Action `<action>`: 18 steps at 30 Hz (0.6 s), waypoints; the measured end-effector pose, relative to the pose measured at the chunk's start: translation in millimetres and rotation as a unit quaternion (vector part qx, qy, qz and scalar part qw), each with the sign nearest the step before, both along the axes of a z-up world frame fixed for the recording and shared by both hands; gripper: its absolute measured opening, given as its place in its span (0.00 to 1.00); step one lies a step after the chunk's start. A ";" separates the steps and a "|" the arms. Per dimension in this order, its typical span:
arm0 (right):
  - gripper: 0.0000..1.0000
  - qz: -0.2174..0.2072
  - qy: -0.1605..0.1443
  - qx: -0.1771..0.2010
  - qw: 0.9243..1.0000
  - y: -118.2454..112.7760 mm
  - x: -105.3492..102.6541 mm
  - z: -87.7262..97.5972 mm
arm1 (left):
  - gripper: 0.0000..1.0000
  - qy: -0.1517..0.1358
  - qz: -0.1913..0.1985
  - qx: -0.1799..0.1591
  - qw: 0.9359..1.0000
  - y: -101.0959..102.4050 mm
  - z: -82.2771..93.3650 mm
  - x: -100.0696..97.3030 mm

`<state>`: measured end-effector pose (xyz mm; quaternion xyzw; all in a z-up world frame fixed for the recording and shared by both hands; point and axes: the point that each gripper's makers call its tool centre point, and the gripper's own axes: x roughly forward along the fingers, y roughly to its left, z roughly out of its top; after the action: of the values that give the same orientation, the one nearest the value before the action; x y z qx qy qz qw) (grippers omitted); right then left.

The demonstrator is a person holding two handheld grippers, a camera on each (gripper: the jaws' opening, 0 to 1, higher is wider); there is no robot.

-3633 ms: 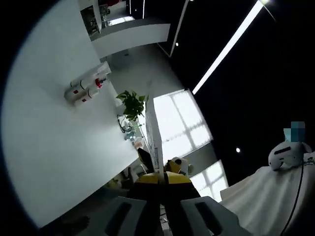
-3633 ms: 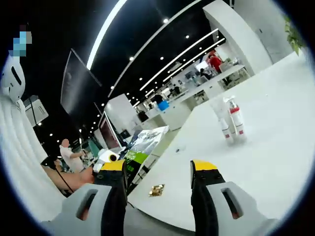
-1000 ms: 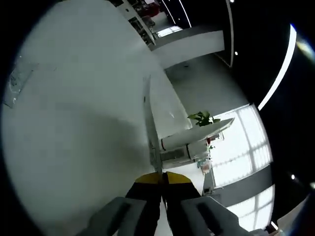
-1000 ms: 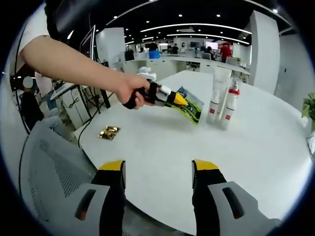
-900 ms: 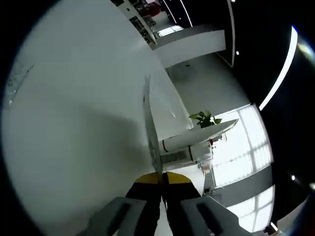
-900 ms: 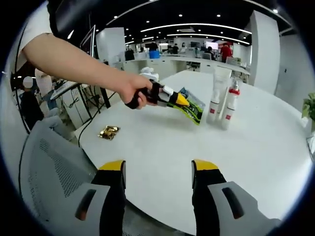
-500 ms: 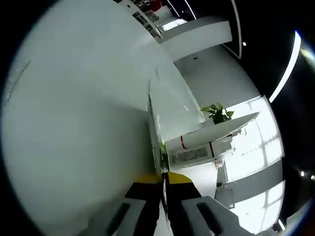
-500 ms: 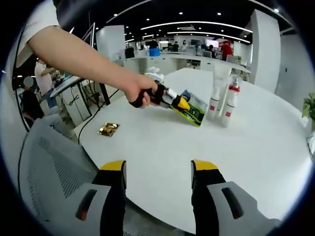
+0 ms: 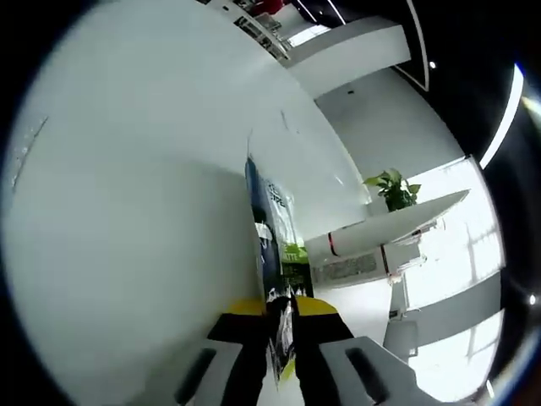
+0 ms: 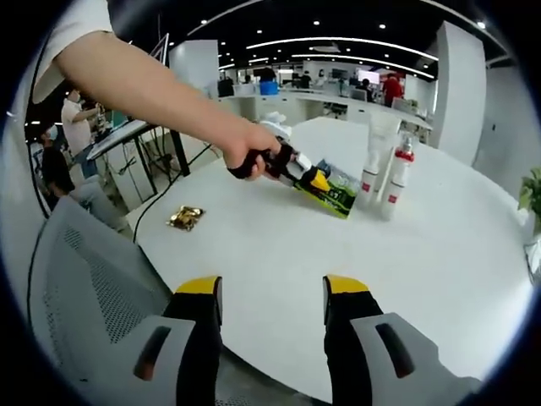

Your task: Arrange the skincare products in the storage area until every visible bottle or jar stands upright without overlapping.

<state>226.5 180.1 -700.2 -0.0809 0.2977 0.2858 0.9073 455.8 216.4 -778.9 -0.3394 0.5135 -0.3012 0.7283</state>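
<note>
A flat green and blue sachet [image 9: 272, 241] stands edge-on between the jaws of my left gripper [image 9: 281, 306], which is shut on it. In the right gripper view a person's hand holds that left gripper [image 10: 314, 181] low over the white round table [image 10: 439, 279], with the sachet [image 10: 336, 198] just left of the products. A tall white tube [image 10: 378, 152] and a white bottle with a red cap [image 10: 397, 178] stand upright side by side. The left gripper view shows the tube [image 9: 397, 224] and bottle [image 9: 351, 269] close to the right of the sachet. My right gripper [image 10: 272, 289] is open at the table's near edge, with nothing in it.
A crumpled gold wrapper [image 10: 184, 217] lies near the table's left edge. A grey mesh chair [image 10: 84, 279] stands at the near left. A potted plant [image 10: 531, 190] stands at the far right, and the same plant [image 9: 393, 188] is beyond the tube. Desks and people are behind.
The left gripper has carried the sachet right and down, closer to the tube and bottle. The sachet now shows more of its printed face. The right gripper stays open.
</note>
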 end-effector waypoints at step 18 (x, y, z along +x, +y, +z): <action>0.42 0.007 -0.003 -0.013 1.000 -0.7 -1.1 -1.4 | 0.43 -0.103 -0.081 0.151 0.980 8.0 2.5 5.7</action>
<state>225.3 179.4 -701.6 -0.0956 0.2986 0.2877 0.9049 461.5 224.4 -776.5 -0.1495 0.5012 -0.3114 0.7934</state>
